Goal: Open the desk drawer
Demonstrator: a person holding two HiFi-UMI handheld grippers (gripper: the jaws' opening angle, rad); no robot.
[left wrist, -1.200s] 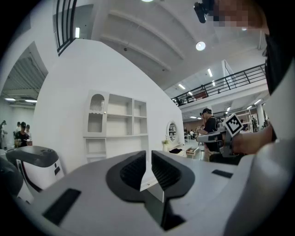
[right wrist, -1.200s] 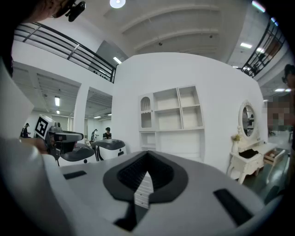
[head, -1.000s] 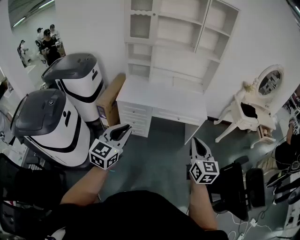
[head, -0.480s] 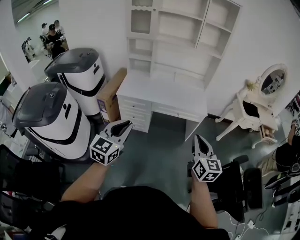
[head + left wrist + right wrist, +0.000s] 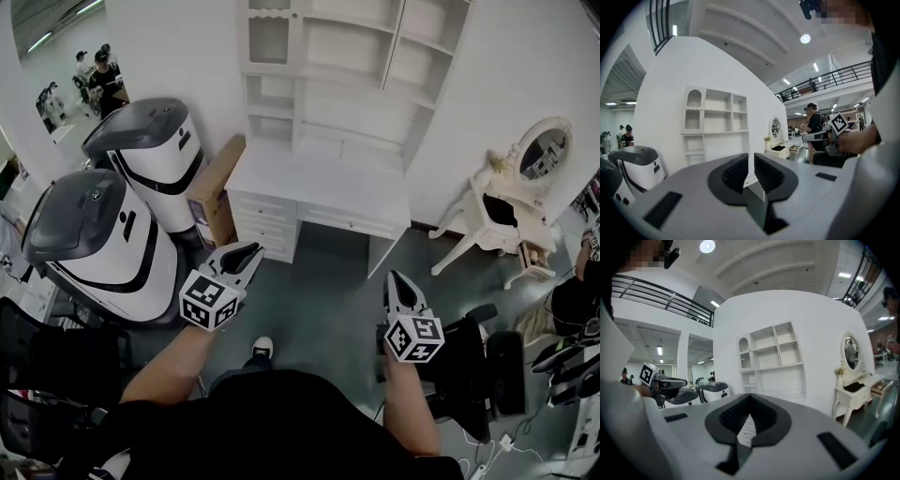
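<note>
**Both Grippers Hang Short of the Desk**

Grippers first: the left gripper (image 5: 249,254) has its jaws a narrow slit apart with nothing between them, as the left gripper view (image 5: 751,161) shows. The right gripper (image 5: 395,278) has its jaws pressed together, empty (image 5: 749,404). Both hang over the dark floor, well apart from the white desk (image 5: 319,187). Its drawers (image 5: 267,223) sit shut under the desktop, against the wall.

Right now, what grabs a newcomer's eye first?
The white desk with its tall shelf unit, centre against the back wall. Left of it stand two big white-and-grey domed machines, and at the right a white dressing table with an oval mirror.
</note>
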